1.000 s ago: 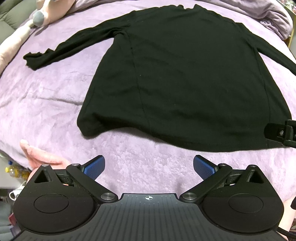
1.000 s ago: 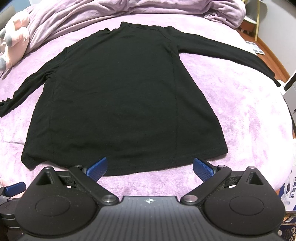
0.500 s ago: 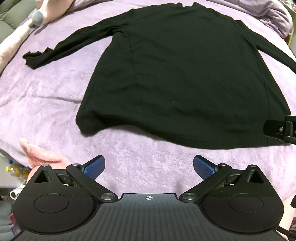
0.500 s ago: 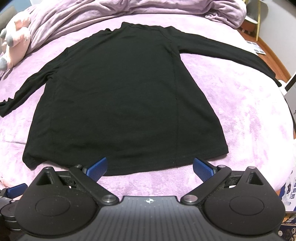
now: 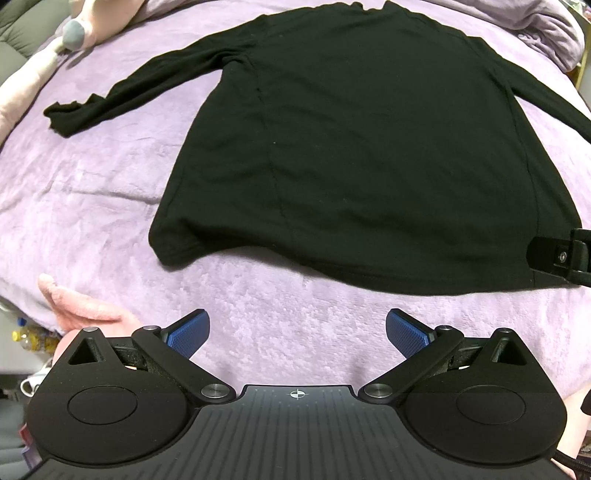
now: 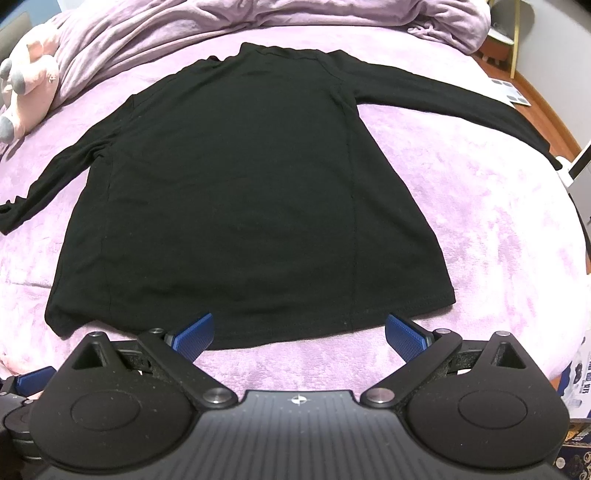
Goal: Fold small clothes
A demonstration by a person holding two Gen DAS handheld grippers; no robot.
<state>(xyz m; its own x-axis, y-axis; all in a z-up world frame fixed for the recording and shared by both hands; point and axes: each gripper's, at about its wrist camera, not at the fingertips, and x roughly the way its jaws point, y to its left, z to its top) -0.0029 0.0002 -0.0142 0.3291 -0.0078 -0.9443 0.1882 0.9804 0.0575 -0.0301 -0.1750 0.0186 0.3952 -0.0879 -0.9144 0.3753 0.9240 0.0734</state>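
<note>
A black long-sleeved shirt (image 5: pixel 369 155) lies flat on the purple blanket, hem toward me, sleeves spread out to both sides; it also shows in the right wrist view (image 6: pixel 240 192). My left gripper (image 5: pixel 297 332) is open and empty, over the blanket just short of the hem, toward the hem's left part. My right gripper (image 6: pixel 298 334) is open and empty, its blue pads (image 6: pixel 194 334) at the hem's edge near the right part. The right gripper's finger shows at the right edge of the left wrist view (image 5: pixel 557 256), by the hem's right corner.
The purple blanket (image 5: pixel 92 192) covers a bed. A pink plush toy (image 6: pixel 26 96) lies at the far left. Bunched purple bedding (image 6: pixel 258 14) lies behind the collar. The bed's right edge drops to a wooden floor (image 6: pixel 546 110). A pink plush piece (image 5: pixel 74 302) lies by my left gripper.
Both grippers have drifted slightly forward toward the hem. The shirt has not moved, and both grippers stay open.
</note>
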